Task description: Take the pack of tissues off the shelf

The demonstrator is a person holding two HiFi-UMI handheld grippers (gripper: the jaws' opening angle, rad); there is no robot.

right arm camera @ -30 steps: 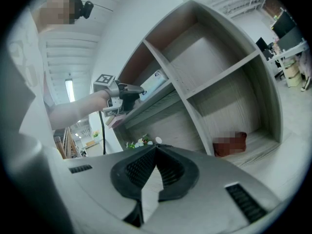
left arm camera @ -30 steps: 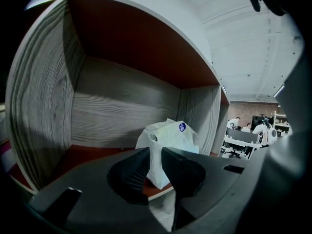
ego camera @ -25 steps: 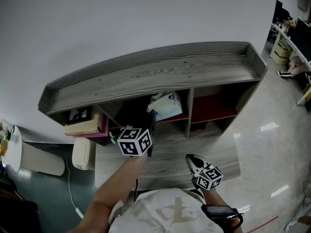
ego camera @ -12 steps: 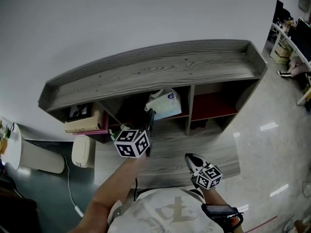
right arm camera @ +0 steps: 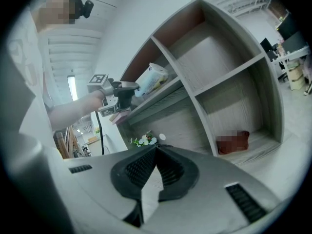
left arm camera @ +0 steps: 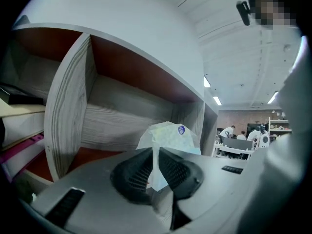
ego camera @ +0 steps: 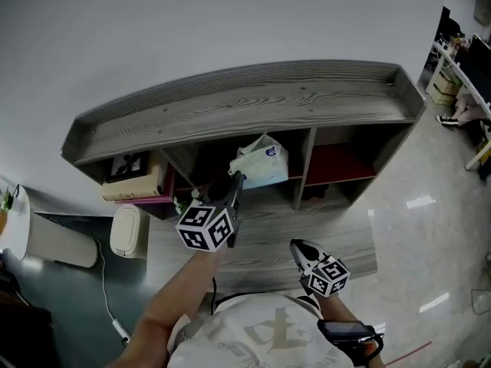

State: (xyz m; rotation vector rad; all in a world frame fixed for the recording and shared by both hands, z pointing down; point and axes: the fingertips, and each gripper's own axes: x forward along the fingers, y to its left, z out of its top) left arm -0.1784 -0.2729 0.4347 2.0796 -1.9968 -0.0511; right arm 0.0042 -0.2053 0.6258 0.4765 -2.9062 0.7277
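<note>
The pack of tissues [ego camera: 262,163], pale plastic with a blue round mark, lies in the middle compartment of the grey wooden shelf [ego camera: 253,106]. My left gripper [ego camera: 237,179] reaches into that compartment at the pack's left end. In the left gripper view the pack [left arm camera: 170,133] fills the space ahead. A flap of its wrapper runs down between the closing jaws of the left gripper [left arm camera: 156,152], and the pads pinch it. My right gripper [ego camera: 299,245] hangs low near my body, shut and empty, away from the shelf. The right gripper view shows the pack [right arm camera: 151,78] and the left gripper [right arm camera: 122,89].
Books [ego camera: 134,186] are stacked in the left compartment. A white bin [ego camera: 126,232] stands on the floor to the shelf's left. Small flowers [right arm camera: 144,140] sit on a lower shelf, and a reddish thing [right arm camera: 231,143] lies in the bottom right compartment. Desks stand at the far right.
My left gripper has edged closer to the pack, and the pack's top now stands a little higher. The right gripper has stayed put.
</note>
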